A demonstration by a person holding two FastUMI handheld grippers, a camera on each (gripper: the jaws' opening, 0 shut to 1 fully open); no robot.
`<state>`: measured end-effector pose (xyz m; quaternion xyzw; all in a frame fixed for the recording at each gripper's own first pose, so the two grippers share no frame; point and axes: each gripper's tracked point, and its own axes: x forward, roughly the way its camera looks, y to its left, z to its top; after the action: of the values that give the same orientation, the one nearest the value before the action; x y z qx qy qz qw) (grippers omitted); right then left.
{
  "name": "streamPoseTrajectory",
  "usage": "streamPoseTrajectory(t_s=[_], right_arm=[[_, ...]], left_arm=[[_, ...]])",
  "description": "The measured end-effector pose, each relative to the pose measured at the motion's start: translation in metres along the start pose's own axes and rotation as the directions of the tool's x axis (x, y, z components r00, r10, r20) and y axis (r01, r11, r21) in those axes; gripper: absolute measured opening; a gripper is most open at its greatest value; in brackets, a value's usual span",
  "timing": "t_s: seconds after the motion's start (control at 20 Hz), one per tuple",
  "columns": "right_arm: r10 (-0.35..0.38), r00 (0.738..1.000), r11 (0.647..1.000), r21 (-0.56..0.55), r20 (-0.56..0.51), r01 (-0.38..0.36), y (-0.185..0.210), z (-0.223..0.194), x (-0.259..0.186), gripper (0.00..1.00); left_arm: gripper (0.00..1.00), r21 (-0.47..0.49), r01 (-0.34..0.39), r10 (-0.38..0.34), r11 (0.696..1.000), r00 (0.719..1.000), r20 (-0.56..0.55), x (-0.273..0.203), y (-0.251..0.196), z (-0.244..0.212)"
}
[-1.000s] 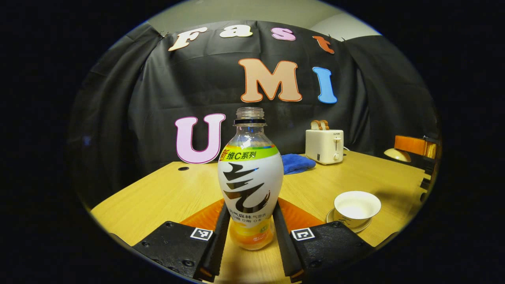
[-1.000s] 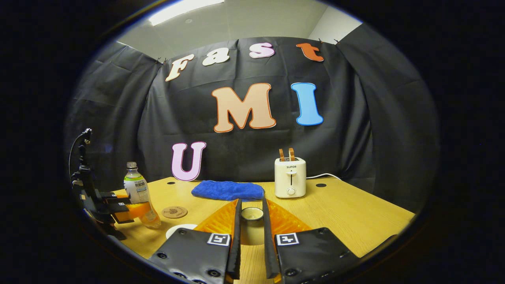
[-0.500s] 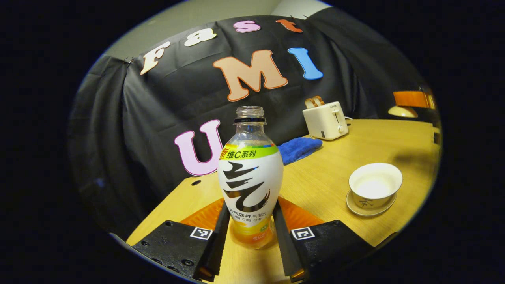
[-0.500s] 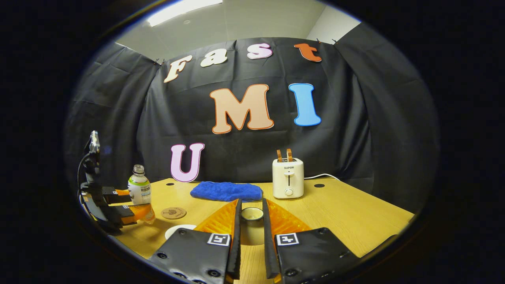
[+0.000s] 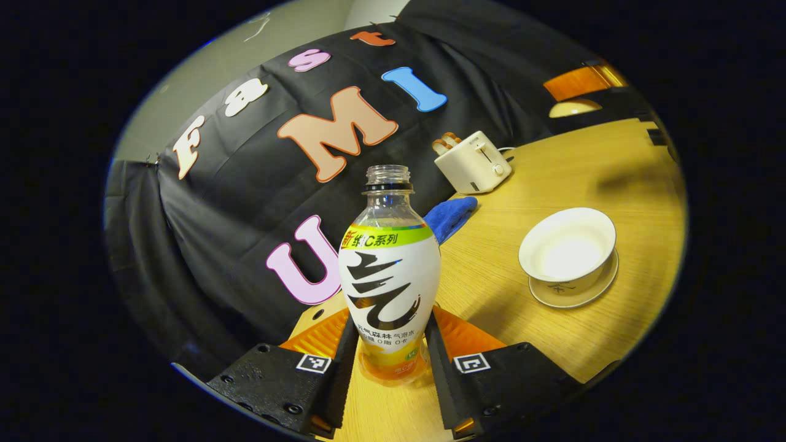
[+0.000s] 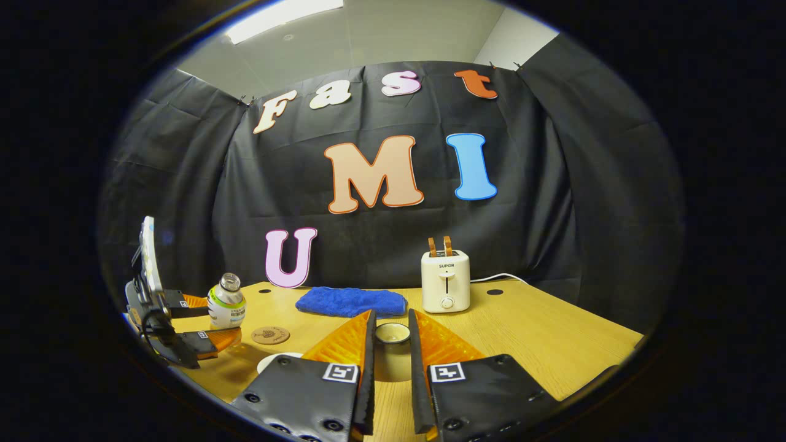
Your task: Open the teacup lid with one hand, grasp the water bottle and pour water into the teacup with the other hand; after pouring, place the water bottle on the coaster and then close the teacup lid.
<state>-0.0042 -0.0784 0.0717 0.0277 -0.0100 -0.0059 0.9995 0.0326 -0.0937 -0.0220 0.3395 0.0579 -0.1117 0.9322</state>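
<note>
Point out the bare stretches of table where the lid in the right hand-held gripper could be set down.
Widest free patch: the bare table right of the toaster, out to the edge. A smaller one lies between the blue cloth and the coaster. It is crowded on the left: teacup, bottle and left hand-held gripper. The lid sits in the right hand-held gripper.

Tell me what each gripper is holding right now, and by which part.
The left gripper clamps the water bottle by its lower body. The right gripper grips the teacup lid by its knob, fingers on either side.
</note>
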Motion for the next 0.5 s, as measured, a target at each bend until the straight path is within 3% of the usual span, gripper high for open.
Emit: streamPoseTrajectory(t_s=[0.2, 0.5], right_arm=[[-0.004, 1.000, 1.000, 0.006, 0.001, 0.004, -0.004, 0.001, -0.002, 0.28], [-0.005, 1.000, 1.000, 0.006, -0.003, 0.005, -0.005, 0.000, -0.001, 0.27]], left_arm=[[0.58, 0.092, 0.002, -0.001, 0.996, 1.000, -0.016, 0.006, -0.003, -0.003], [0.57, 0.260, 0.012, -0.001, 0.966, 0.999, -0.044, 0.007, -0.007, -0.009]])
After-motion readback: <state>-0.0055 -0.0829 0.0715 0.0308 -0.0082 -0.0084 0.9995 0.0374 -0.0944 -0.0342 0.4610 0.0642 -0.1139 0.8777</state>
